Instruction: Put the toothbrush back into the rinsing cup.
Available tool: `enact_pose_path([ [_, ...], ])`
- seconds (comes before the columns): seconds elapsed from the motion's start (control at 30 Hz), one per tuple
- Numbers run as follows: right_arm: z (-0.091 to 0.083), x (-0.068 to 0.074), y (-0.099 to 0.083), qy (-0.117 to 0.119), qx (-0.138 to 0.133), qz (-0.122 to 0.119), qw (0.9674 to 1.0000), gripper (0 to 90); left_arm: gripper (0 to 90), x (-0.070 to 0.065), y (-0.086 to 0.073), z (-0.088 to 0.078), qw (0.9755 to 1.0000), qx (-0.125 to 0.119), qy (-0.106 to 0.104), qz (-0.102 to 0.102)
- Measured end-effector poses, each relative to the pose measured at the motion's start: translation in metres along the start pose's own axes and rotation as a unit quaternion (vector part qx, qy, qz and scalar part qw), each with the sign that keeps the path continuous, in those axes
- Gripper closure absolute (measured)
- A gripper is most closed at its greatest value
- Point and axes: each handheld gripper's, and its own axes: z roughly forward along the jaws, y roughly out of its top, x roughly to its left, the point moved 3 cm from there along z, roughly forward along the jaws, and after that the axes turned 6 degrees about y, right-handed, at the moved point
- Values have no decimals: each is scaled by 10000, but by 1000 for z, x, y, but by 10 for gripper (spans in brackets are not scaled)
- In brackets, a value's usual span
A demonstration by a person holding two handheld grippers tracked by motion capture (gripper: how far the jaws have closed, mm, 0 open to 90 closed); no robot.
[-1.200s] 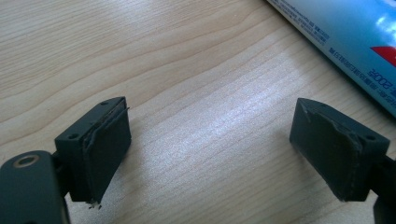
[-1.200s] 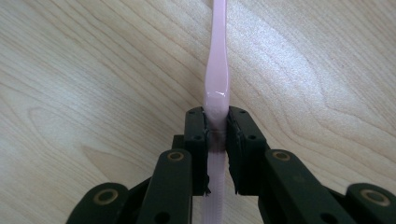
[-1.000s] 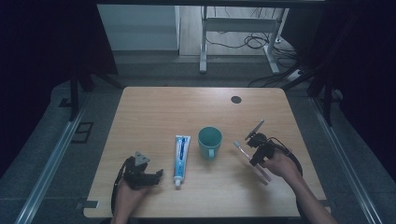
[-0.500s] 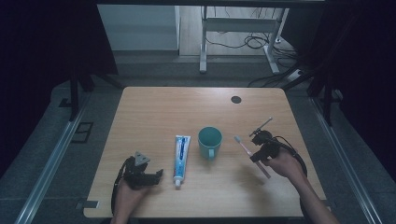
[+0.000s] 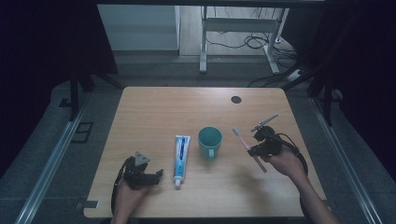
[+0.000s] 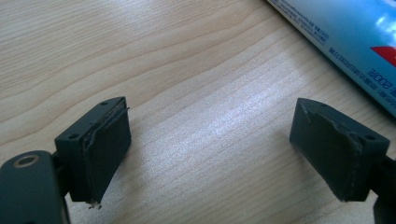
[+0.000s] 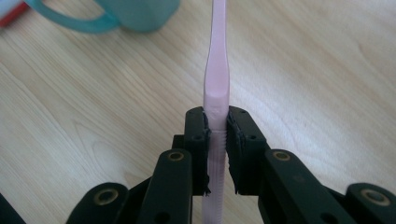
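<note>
Right gripper [image 5: 256, 148] clamps pink plastic toothbrush [image 5: 246, 147] off the table, left gripper [image 5: 156, 175] wide empty; next likely bristle-end into teal ceramic mug [image 5: 209, 142].

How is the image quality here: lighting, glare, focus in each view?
High view: dim, with black surrounds; the table is evenly lit, and the toothbrush and cup are small but readable. Left gripper view: sharp, with a pale sheen on the wood between the open jaws and glare on the tube. Right gripper view: bright; the toothbrush is crisp at the jaws and softens toward the top.
</note>
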Motion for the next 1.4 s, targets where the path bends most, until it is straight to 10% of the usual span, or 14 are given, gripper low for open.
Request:
enact_pose_path([
  [0.77, -13, 14, 25, -15, -1113, -321, 9933, 787, 127, 0, 0, 0, 10000, -19, 2, 10],
  [1.4, -14, 23, 45, 61, -1905, -451, 9806, 787, 127, 0, 0, 0, 10000, -19, 4, 5],
])
